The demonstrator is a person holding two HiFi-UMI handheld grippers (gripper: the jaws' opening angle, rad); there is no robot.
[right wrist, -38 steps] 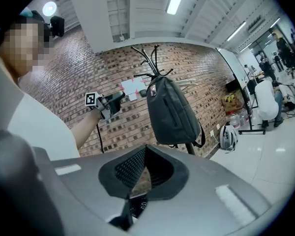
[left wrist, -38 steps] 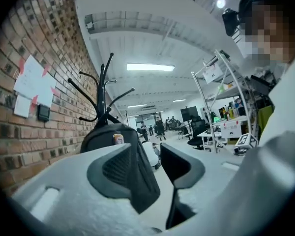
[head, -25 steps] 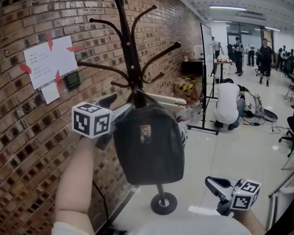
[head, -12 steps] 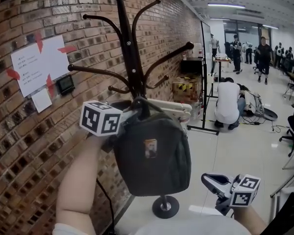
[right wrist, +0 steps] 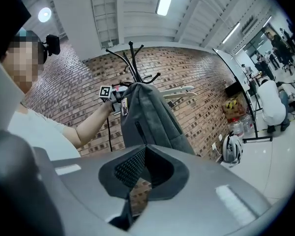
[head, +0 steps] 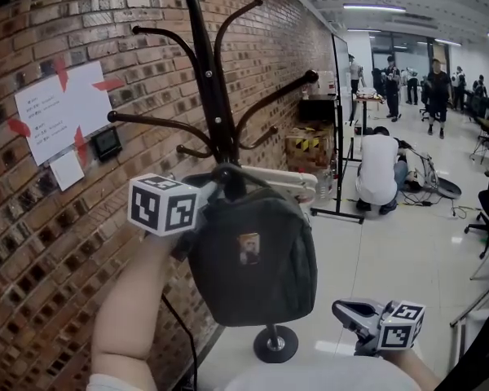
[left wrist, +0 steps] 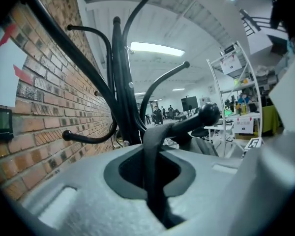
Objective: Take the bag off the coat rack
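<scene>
A dark grey bag (head: 253, 255) hangs by its black strap (left wrist: 151, 132) from a hook (left wrist: 209, 113) of the dark coat rack (head: 208, 80) by the brick wall. My left gripper (head: 308, 187) reaches in at the bag's top, and its jaws (left wrist: 155, 154) are shut on the strap, which runs up between them to the hook. My right gripper (head: 349, 312) hangs low at the right, away from the bag, shut with nothing in it. In the right gripper view, the bag (right wrist: 147, 117) and the left arm show beyond the right gripper (right wrist: 137, 186).
The rack's round base (head: 274, 343) stands on the pale floor by the brick wall (head: 33, 235), which carries a taped paper (head: 53, 112). Behind it are a whiteboard stand (head: 342, 129), boxes (head: 306, 149), a crouching person (head: 379, 173) and several standing people.
The left gripper's jaws have closed on the bag's strap at the hook. The right gripper has sunk slightly lower in the head view.
</scene>
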